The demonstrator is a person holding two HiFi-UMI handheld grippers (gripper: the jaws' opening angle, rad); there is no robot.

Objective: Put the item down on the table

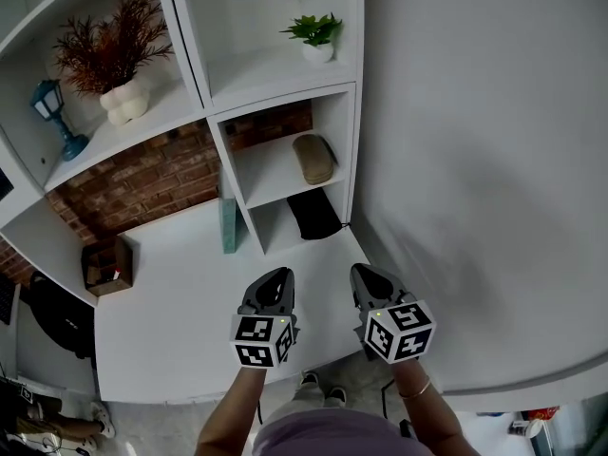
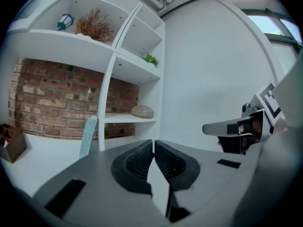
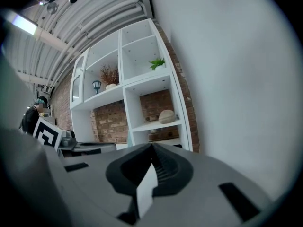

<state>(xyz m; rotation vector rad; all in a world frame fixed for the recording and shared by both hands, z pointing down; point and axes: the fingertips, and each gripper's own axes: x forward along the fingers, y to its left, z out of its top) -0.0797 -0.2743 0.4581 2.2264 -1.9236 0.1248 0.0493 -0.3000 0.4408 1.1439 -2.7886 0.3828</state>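
The tall white shelf unit (image 1: pixel 195 60) stands on the back of the white table (image 1: pixel 180 297), against a red brick wall (image 1: pixel 142 186), and most of what's here sits in its compartments. The wide upper-left shelf holds a spray of dried rust-red foliage in a lumpy white vase (image 1: pixel 126 103), with a small blue lantern (image 1: pixel 57 112) beside it. The upper-right cubby holds a little green plant in a white pot (image 1: pixel 316 38). Below that, a tan, pebble-shaped oval (image 1: pixel 313 158) lies alone on its shelf, and the cubby under it has a flat black thing (image 1: pixel 313 214) on its floor; what it is I can't tell.

Out on the table's left side stands an open brown box (image 1: pixel 107 266), with small things inside that are too small to make out. A slim pale-teal panel (image 1: pixel 229 224) stands on end on the table top, leaning against the shelf's middle upright. Neither claw carries anything, so the item is not in hand.

The left gripper (image 1: pixel 281 275) and the right gripper (image 1: pixel 360 272) hover side by side over the table's near part, both pointing toward the shelf. Each has its jaws clenched together on nothing. The bare table top lies between them and the teal panel. A plain white wall (image 1: pixel 475 160) runs close along the right gripper's side. A black bag-like shape (image 1: pixel 59 316) sits off the table's left edge.
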